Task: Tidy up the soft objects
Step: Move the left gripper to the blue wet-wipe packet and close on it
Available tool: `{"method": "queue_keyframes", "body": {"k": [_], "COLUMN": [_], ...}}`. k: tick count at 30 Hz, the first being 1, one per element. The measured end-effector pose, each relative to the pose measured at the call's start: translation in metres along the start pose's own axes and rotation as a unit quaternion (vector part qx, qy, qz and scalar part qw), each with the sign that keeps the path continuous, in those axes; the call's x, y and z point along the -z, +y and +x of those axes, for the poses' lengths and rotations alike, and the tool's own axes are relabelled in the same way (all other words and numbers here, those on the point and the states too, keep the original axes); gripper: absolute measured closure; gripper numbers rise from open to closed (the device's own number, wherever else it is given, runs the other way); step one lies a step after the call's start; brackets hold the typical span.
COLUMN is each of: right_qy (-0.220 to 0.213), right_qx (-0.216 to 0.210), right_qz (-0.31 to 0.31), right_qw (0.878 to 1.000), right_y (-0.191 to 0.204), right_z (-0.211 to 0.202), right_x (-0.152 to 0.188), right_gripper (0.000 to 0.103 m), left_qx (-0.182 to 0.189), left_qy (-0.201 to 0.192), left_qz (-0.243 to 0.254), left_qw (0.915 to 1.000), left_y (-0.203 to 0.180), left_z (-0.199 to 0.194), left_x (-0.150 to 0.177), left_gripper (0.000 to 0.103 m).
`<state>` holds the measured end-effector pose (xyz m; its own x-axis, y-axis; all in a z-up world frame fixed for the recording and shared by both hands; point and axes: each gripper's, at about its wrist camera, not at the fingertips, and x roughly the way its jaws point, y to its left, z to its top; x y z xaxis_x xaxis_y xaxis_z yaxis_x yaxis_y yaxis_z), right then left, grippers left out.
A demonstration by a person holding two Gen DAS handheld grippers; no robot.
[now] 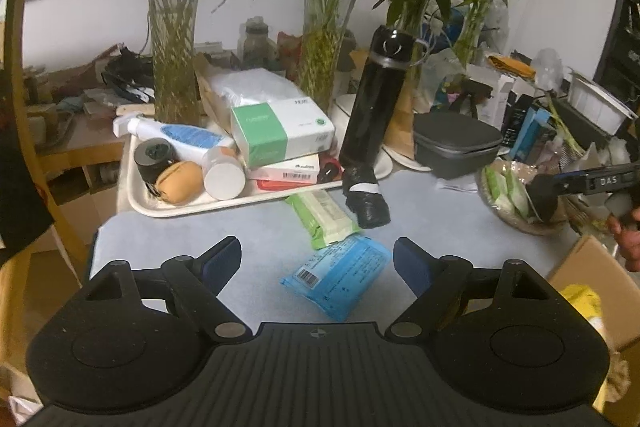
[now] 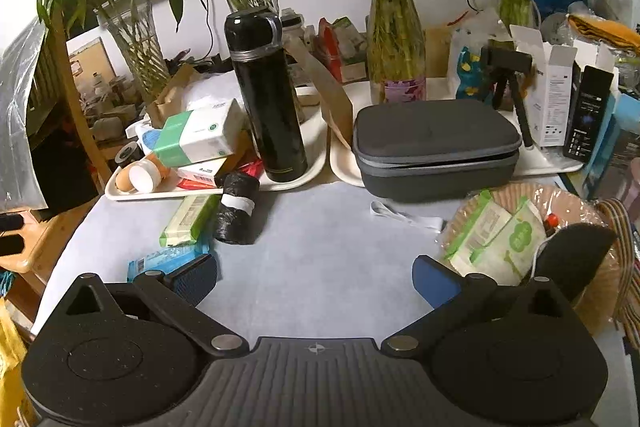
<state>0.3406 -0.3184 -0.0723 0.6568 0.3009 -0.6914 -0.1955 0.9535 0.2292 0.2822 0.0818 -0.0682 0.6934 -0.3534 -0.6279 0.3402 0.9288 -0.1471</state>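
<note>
At the bottom of its own view, the left claw [image 1: 317,261] is standing wide and holding nothing, its pads flanking a soft blue plastic wipes packet [image 1: 336,277] lying on the pale grey worktop [image 1: 432,219]. A green-and-white wipes packet [image 1: 325,217] and a black bin-bag roll [image 1: 366,201] are lying just beyond. The right claw [image 2: 316,279] is gaping empty over bare worktop, beside a woven basket [image 2: 600,287] at lower right holding green packets [image 2: 496,239].

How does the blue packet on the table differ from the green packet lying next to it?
The blue packet is wide and sits nearest the left gripper, between its open fingers; the green packet is longer, narrower and lies farther back, one end near the white tray. The blue packet shows a barcode label; the green packet has a pale face. Both are soft, flat packs on the grey table.
</note>
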Motion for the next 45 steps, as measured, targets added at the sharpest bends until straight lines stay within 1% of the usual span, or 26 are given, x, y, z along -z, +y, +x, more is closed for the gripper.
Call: {"method": "queue_keyframes", "body": {"k": [4,9,12,15,17,20,24,28,33,36,38,43,44,45], "right_qy": [0.014,0.023,0.03,0.04,0.046,0.048,0.048,0.05,0.057,0.061,0.065,0.074,0.075,0.075], "right_qx": [-0.002,-0.006,-0.006,-0.006,0.0,0.007,0.011,0.017,0.023,0.026,0.027,0.03,0.029,0.028], "right_qz": [-0.005,-0.019,-0.024,-0.024,-0.026,-0.031,-0.022,-0.005,0.019,0.027,0.03,0.017,0.016,0.016], "right_qw": [1.0,1.0,0.999,0.999,0.999,0.998,0.999,0.999,0.998,0.997,0.997,0.997,0.997,0.997], "right_y": [0.001,0.002,0.001,-0.001,-0.001,-0.001,-0.003,-0.008,-0.015,-0.018,-0.018,-0.013,-0.013,-0.012], "right_z": [0.011,0.022,0.029,0.037,0.042,0.046,0.048,0.05,0.053,0.054,0.056,0.063,0.064,0.065], "right_x": [-0.001,-0.002,-0.003,-0.003,-0.002,-0.003,-0.006,-0.008,-0.008,-0.007,-0.007,-0.005,-0.005,-0.005], "right_gripper": [0.0,0.0,0.0,0.0,0.0,0.0,0.0,0.0,0.0,0.0,0.0,0.0,0.0,0.0], "left_qx": [0.006,0.014,0.027,0.049,0.059,0.072,0.078,0.074,0.059,0.062,0.071,0.085,0.087,0.092], "left_qy": [0.008,0.021,0.034,0.049,0.059,0.076,0.093,0.104,0.11,0.115,0.111,0.11,0.109,0.111], "left_qz": [0.005,0.024,0.039,0.049,0.054,0.072,0.098,0.127,0.197,0.227,0.235,0.234,0.233,0.229], "left_qw": [0.9999,0.9994,0.9983,0.9964,0.995,0.9919,0.9878,0.9837,0.9725,0.9652,0.9631,0.9622,0.9624,0.9627], "left_y": [0.008,0.011,0.011,0.011,0.011,0.01,0.005,-0.002,-0.018,-0.023,-0.024,-0.026,-0.026,-0.025], "left_z": [0.023,0.05,0.066,0.083,0.094,0.109,0.128,0.142,0.156,0.164,0.167,0.173,0.172,0.171], "left_x": [0.004,0.008,0.012,0.015,0.017,0.02,0.025,0.03,0.035,0.035,0.034,0.032,0.033,0.033], "left_gripper": [0.019,0.019,0.019,0.019,0.019,0.019,0.019,0.019,0.019,0.019,0.019,0.019,0.021,0.028]}}
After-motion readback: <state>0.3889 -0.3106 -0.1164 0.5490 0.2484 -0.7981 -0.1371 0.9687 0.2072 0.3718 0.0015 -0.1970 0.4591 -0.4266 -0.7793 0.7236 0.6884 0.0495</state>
